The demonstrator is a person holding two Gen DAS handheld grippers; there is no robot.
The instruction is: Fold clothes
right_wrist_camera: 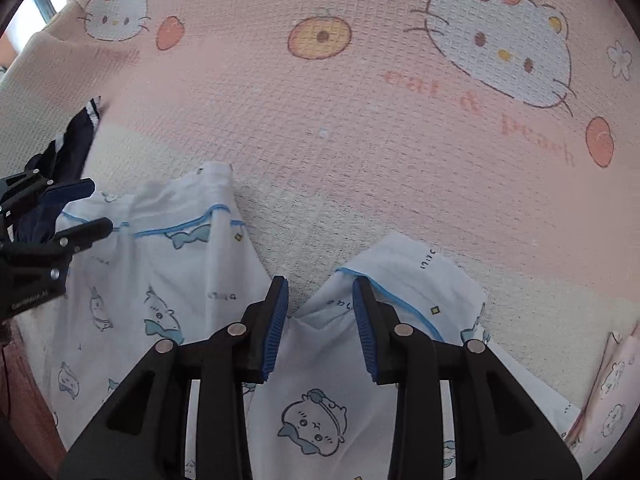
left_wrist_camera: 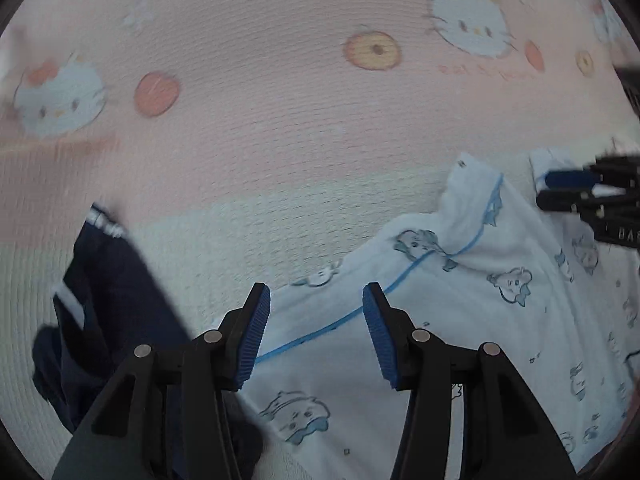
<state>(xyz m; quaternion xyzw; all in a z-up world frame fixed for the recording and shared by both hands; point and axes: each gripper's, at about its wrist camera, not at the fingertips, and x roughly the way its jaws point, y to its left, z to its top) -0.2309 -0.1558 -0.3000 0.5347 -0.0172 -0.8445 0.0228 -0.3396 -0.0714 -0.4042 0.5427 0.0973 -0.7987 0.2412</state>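
My left hand-held gripper [left_wrist_camera: 316, 332] hangs with its jaws wide over the white printed garment [left_wrist_camera: 460, 320], which lies rumpled on the pink cat-print blanket [left_wrist_camera: 260, 120]. My right hand-held gripper [right_wrist_camera: 320, 328] is also spread wide, empty, above the garment's blue-piped collar [right_wrist_camera: 400, 300]. A dark navy garment [left_wrist_camera: 108, 300] lies just beside the white one.
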